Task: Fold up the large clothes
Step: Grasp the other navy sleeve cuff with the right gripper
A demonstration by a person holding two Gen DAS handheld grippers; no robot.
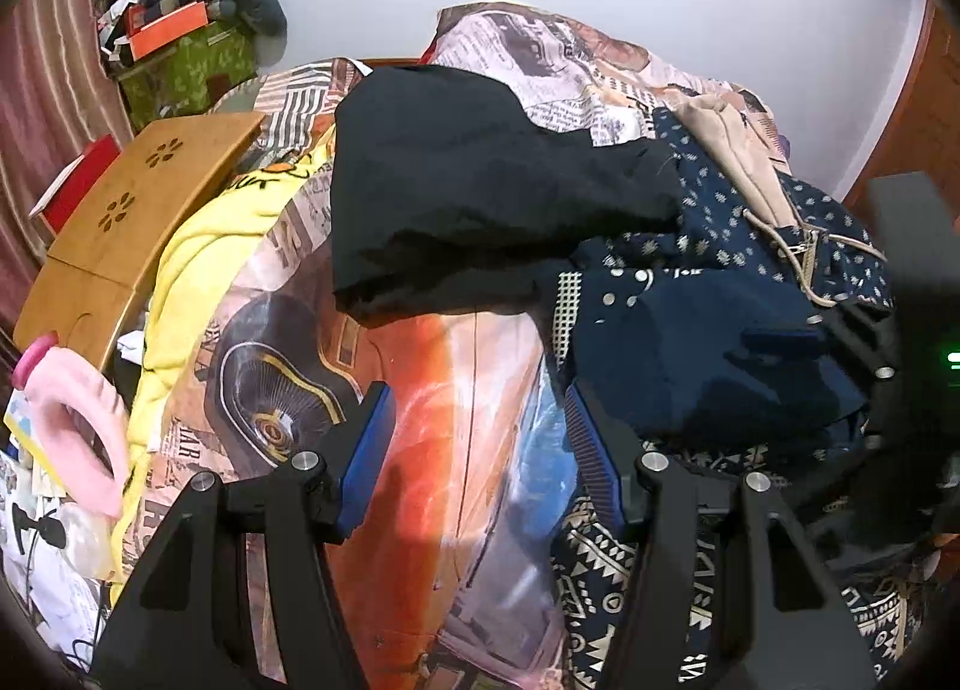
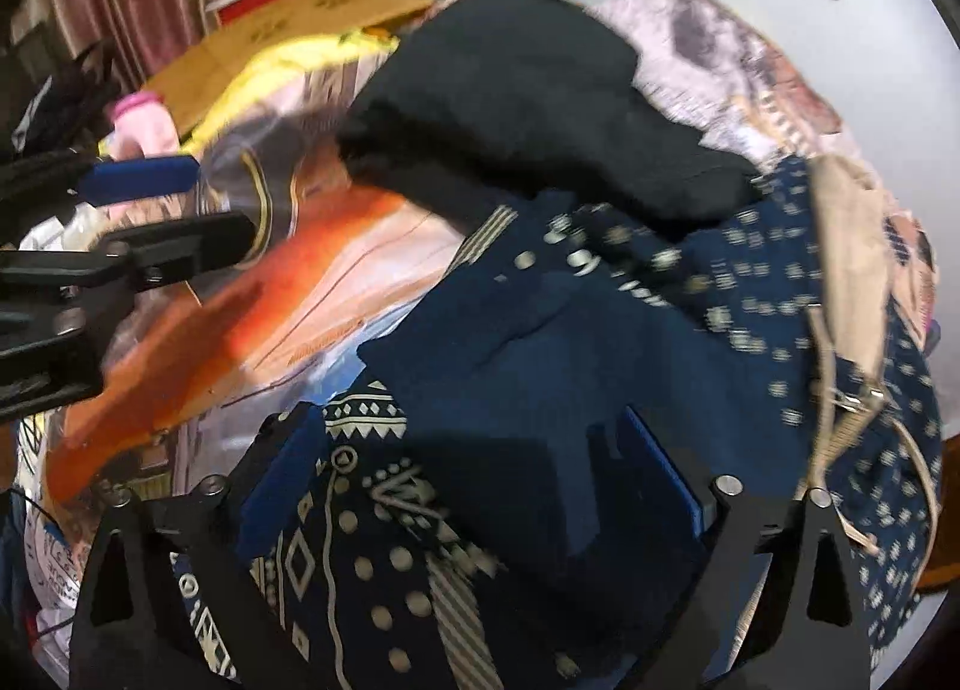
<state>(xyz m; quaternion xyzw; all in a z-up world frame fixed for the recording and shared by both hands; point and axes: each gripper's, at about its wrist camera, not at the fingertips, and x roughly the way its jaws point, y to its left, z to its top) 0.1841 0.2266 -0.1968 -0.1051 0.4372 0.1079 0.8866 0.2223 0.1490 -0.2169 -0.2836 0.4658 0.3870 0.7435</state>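
Observation:
A navy garment with white patterns point(image 1: 708, 354) lies bunched on the printed bedsheet point(image 1: 456, 390); in the right wrist view it point(image 2: 540, 378) fills the middle. A black garment point(image 1: 480, 180) lies folded behind it, also in the right wrist view point(image 2: 522, 96). My left gripper point(image 1: 477, 450) is open and empty above the sheet, just left of the navy garment; it also shows in the right wrist view point(image 2: 168, 204). My right gripper point(image 2: 480, 486) is open over the navy garment, its jaws on either side of the cloth, and appears at the left wrist view's right edge point(image 1: 870, 342).
A wooden lap table point(image 1: 138, 222) and a yellow blanket point(image 1: 198, 294) lie at the left. A pink bottle point(image 1: 78, 420) sits near the left edge. A beige drawstring bag point(image 1: 750, 162) lies on the dotted navy cloth. A green box point(image 1: 192, 66) with clutter stands by the wall.

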